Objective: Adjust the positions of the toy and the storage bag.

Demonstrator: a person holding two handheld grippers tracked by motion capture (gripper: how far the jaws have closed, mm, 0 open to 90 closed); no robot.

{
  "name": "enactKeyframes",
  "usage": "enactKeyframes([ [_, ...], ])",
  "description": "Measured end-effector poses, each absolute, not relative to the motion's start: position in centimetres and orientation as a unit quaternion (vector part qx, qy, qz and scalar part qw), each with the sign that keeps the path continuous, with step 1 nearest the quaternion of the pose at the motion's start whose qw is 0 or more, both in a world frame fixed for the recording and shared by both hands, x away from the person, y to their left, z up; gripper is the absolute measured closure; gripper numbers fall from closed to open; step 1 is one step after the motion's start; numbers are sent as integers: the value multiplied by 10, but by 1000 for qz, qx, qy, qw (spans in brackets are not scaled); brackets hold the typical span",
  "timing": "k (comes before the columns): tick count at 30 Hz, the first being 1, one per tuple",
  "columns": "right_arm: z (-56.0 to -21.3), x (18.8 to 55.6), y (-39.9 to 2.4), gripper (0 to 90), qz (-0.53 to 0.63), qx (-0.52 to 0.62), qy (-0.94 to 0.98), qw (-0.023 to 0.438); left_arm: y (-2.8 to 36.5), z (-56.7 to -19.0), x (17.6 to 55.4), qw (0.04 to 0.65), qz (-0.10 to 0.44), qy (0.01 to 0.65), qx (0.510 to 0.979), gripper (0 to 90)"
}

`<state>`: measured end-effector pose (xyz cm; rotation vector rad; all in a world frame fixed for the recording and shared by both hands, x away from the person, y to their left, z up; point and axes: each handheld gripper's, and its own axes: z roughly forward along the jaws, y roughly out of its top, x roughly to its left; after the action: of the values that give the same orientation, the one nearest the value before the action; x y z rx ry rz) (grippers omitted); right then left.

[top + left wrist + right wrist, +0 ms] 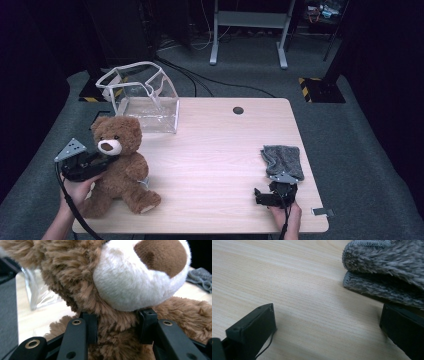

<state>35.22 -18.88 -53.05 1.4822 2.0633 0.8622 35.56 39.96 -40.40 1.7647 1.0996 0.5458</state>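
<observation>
Teddy bear [110, 277] — neck clamped between left tongs [117, 327] — right tongs [327, 330] open, empty.

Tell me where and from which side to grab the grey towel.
Grip the grey towel at its near folded edge, coming low along the table from the person's side. It lies flat and folded, so that stacked edge gives both layers to pinch. The right claw is open, empty and already beside it; the left claw is clamped on the teddy bear.

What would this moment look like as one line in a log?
left tool: shut on teddy bear neck | right tool: open, beside grey cloth | clear bag: behind bear
</observation>
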Motion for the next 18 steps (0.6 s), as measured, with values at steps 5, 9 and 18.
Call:
enactKeyframes([
  [5,-531,352,-189,0,313,539,748,228,408,-421,367,461,190,476,724,603],
  [9,-531,352,-189,0,313,539,748,227,410,-429,386,447,167,492,728,597],
  [18,-531,352,-189,0,313,539,748,228,399,-450,433,395,122,526,743,581],
])
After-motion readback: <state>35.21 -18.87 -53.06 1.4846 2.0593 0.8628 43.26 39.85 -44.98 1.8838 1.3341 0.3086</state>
